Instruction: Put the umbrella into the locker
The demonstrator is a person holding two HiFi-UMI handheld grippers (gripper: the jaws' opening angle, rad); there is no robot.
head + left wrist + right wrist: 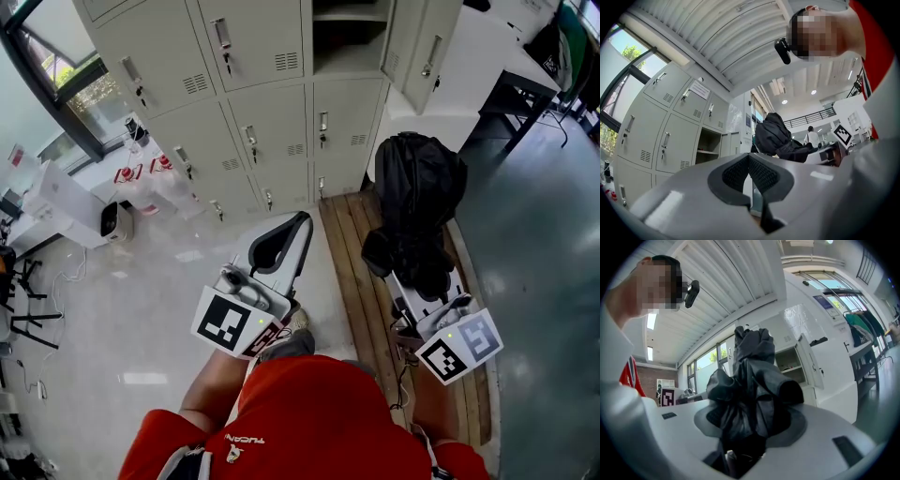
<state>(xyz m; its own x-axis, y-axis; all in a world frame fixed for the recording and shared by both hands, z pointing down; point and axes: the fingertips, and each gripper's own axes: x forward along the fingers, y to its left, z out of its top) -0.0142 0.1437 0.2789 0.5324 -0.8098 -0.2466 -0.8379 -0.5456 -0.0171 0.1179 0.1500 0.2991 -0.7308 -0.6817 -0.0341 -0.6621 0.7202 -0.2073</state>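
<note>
The black folded umbrella (419, 202) stands upright in my right gripper (403, 267), whose jaws are shut on its lower part. In the right gripper view the umbrella (752, 380) fills the middle and hides the pads of my right gripper (750, 425). Beside it on the left, my left gripper (284, 234) is shut with nothing in it; its ribbed pads (761, 174) meet at the tips. The grey locker bank (272, 103) is ahead. One compartment (352, 37) at the upper right stands open with its door (422, 42) swung out, and it also shows as an open compartment (708, 143) in the left gripper view.
A wooden slatted platform (352, 272) lies on the floor before the lockers, under the umbrella. Bottles (141, 183) and a white desk (66, 202) are at the left near a window. A dark table (525, 89) stands at the right. My shoe (291, 339) is below the left gripper.
</note>
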